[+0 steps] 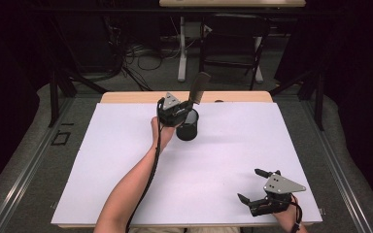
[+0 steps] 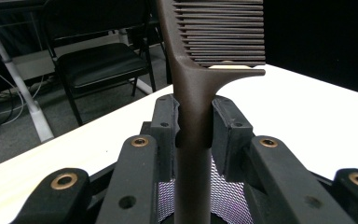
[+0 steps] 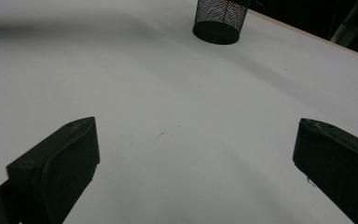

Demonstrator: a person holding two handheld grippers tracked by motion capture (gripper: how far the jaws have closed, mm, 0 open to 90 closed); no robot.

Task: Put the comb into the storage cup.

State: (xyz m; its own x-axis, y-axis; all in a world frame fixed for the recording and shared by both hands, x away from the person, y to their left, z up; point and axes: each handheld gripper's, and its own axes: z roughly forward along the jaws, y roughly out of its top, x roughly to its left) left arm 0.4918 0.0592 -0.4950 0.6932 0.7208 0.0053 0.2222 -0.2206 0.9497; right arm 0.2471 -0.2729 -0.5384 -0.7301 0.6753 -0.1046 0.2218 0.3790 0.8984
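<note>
At left, left gripper point(image 1: 187, 109) raised over the far middle of the white table point(image 1: 126, 160), jaws pinched on the handle of a dark brown comb point(image 1: 199, 86). Pads point(image 2: 167, 122) pressed against both sides of the handle, just under the teeth. Comb upright and a little tilted, teeth on top, lower end of handle going down into the black mesh cup point(image 1: 188, 127). Cup standing upright on the table, directly under this gripper. At right, right gripper point(image 1: 256, 185) low over the near right corner of the table, well apart from the cup. Jaws spread wide, nothing between them.
</note>
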